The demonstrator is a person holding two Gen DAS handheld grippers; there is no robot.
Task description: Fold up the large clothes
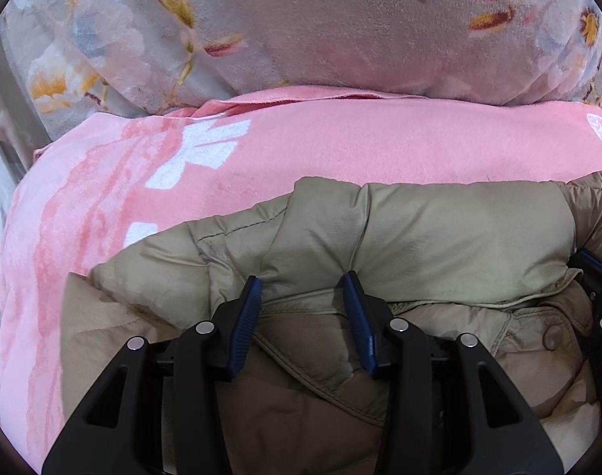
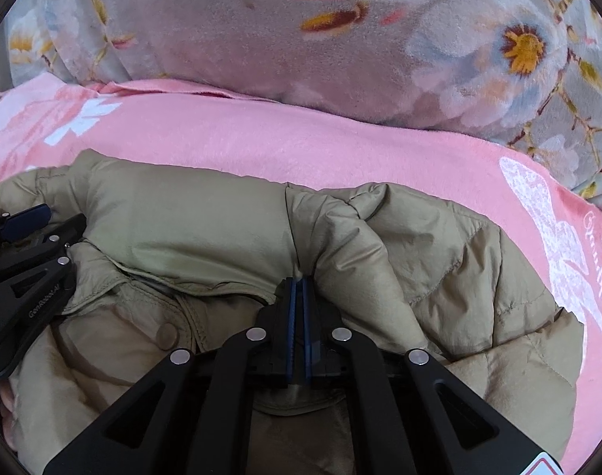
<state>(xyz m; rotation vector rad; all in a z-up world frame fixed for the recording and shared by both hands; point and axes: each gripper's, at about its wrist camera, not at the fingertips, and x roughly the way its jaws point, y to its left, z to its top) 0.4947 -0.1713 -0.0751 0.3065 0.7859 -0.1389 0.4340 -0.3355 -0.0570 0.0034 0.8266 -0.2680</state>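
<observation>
A khaki padded jacket (image 1: pixel 419 229) lies bunched on a pink blanket (image 1: pixel 340 138); it also shows in the right wrist view (image 2: pixel 182 217). My left gripper (image 1: pixel 303 283) is open, its blue pads spread on either side of a fold at the jacket's edge. My right gripper (image 2: pixel 300 279) is shut on a fold of the jacket, the pads pressed together with cloth between them. The left gripper shows at the left edge of the right wrist view (image 2: pixel 28 245). The right gripper's arm shows at the right edge of the left wrist view (image 1: pixel 599 289).
A grey floral quilt (image 1: pixel 301 19) is heaped behind the pink blanket, and also shows in the right wrist view (image 2: pixel 380 39). The pink blanket (image 2: pixel 340 146) carries white butterfly prints (image 2: pixel 554 233). A pale surface edge (image 1: pixel 0 91) shows at far left.
</observation>
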